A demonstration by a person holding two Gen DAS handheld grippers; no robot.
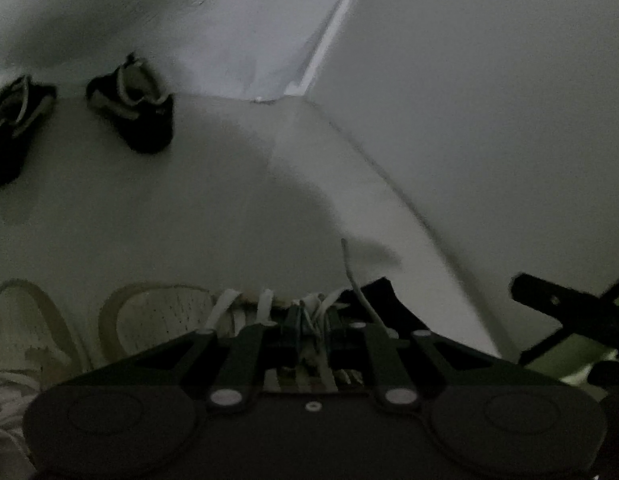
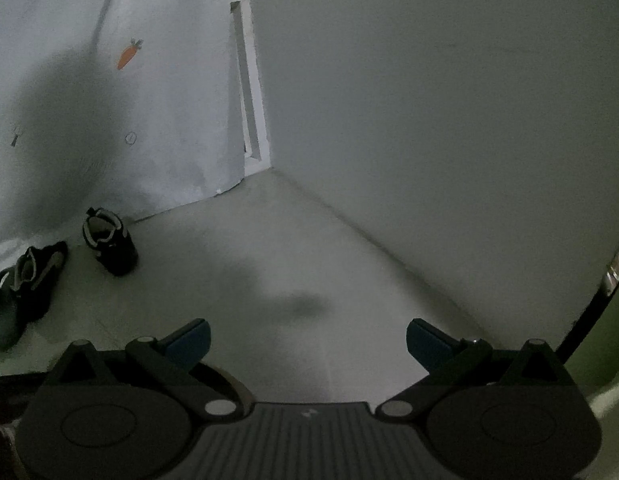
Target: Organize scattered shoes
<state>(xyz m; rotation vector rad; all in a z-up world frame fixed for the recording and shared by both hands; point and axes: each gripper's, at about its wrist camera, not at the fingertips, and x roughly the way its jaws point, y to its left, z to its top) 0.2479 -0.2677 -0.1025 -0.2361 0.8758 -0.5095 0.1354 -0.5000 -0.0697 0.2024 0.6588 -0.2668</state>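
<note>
Left wrist view shows, nearest to us at six o'clock, our left gripper (image 1: 313, 320) with its fingers drawn close together, clamped on the laces and tongue of a cream-white perforated lace-up sneaker (image 1: 165, 316). A second pale sneaker toe (image 1: 25, 320) sits just beside it at eight o'clock. At three o'clock the black frame of our right gripper (image 1: 557, 304) pokes in.

In the right wrist view our right gripper (image 2: 308, 340) has its blue-padded fingers (image 2: 193, 338) spread wide apart with nothing between them, only bare floor.

Further off, at ten o'clock, two black low-cut shoes with grey lining (image 2: 109, 242) (image 2: 35, 276) stand near the base of the wall, close to each other but angled differently, and a dark slipper-like shape (image 2: 3, 312) lies against the outer one; we cannot tell what it is.

We judge the work partway: the black pair sits loosely by the wall, while the white sneaker is in our grip and, we think, headed for a spot beside them.

Underneath is a smooth pale grey floor (image 2: 309, 240). Beyond it rise plain whitish walls (image 2: 429, 100), one carrying an orange carrot sticker (image 2: 128, 55), with a white door frame (image 2: 249, 92) at twelve o'clock. The light is dim.
</note>
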